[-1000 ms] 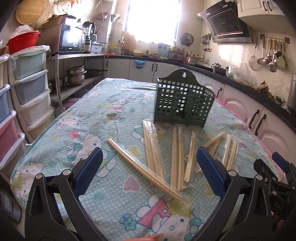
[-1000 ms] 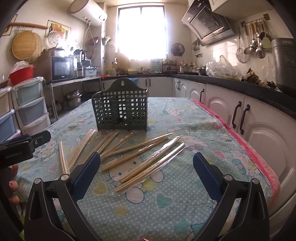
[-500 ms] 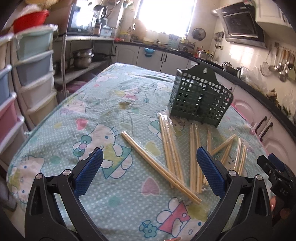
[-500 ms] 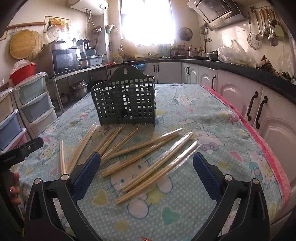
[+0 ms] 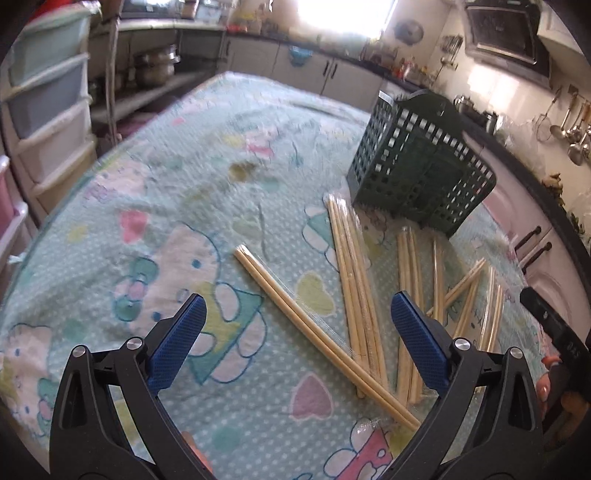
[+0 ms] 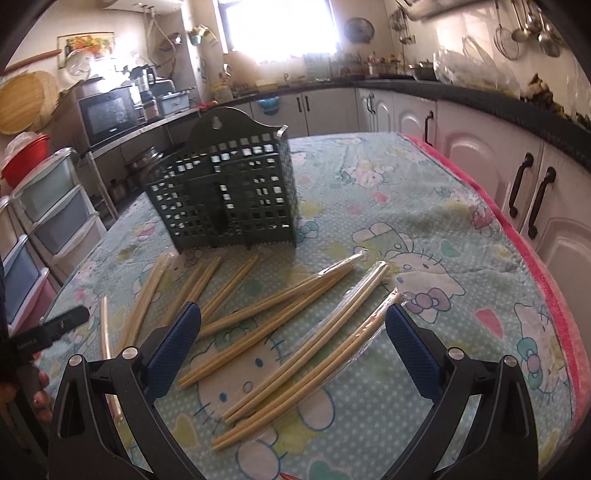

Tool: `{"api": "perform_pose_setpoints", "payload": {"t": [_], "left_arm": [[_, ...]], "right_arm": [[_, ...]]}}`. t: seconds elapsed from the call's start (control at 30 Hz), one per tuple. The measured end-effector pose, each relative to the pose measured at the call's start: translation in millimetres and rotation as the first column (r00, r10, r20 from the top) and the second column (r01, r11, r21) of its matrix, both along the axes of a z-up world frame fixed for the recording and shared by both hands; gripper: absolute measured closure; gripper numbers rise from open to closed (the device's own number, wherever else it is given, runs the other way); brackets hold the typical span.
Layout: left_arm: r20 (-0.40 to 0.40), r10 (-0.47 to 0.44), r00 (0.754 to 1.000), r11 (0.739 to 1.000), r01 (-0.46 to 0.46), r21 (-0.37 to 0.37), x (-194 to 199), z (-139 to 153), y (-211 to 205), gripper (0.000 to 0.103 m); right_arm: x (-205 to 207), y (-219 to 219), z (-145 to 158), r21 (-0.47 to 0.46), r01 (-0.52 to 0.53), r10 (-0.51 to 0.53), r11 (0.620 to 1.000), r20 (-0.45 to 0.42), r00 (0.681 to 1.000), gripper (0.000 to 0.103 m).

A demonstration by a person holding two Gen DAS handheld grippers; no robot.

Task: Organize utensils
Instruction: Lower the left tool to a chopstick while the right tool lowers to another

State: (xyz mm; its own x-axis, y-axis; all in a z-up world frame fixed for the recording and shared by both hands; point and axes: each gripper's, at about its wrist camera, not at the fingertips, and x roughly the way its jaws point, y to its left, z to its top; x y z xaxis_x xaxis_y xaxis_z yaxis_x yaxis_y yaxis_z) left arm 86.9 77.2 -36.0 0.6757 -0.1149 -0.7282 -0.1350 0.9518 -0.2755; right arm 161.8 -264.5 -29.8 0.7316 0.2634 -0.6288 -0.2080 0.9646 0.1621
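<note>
Both grippers hover over the table (image 6: pixel 424 206) with jaws spread wide, nothing in them. The left gripper (image 5: pixel 297 334) is tilted down over a diagonal pair of wrapped chopsticks (image 5: pixel 317 336) near the front edge. The right gripper (image 6: pixel 293 341) points at the chopstick pairs (image 6: pixel 306 350) fanned out mid-table. The green utensil basket (image 6: pixel 229 195) stands upright just behind the pile.

Sunlit window (image 6: pixel 280 29) above white cabinets (image 6: pixel 480 155), drawer tower (image 6: pixel 48 206) left.
</note>
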Motion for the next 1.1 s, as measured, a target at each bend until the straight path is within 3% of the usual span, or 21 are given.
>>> {"api": "perform_pose_setpoints", "payload": {"t": [0.2, 0.37, 0.57, 0.93, 1.1], "left_arm": [[-0.089, 0.001, 0.996, 0.999, -0.004, -0.032, 21, -20, -1, 0.023], [-0.116, 0.003, 0.993, 0.998, -0.010, -0.054, 37, -21, 4, 0.023], [-0.134, 0.020, 0.991, 1.000, -0.023, -0.019, 59, -21, 8, 0.034], [-0.138, 0.042, 0.990, 0.998, -0.036, 0.049, 82, -21, 19, 0.077], [-0.138, 0.036, 0.990, 0.999, -0.033, 0.021, 90, -22, 30, 0.087]], "right_arm": [[29, -16, -3, 0.024, 0.043, -0.041, 0.999, -0.064, 0.997, 0.017], [55, -24, -10, 0.073, 0.050, -0.039, 0.996, -0.147, 0.988, 0.031], [84, -27, -21, 0.140, 0.058, -0.022, 0.989, -0.246, 0.969, 0.045], [125, -38, -38, 0.186, 0.120, -0.045, 0.975, -0.366, 0.930, 0.061], [136, -46, -41, 0.216, 0.146, -0.054, 0.965, -0.383, 0.922, 0.072]]}}
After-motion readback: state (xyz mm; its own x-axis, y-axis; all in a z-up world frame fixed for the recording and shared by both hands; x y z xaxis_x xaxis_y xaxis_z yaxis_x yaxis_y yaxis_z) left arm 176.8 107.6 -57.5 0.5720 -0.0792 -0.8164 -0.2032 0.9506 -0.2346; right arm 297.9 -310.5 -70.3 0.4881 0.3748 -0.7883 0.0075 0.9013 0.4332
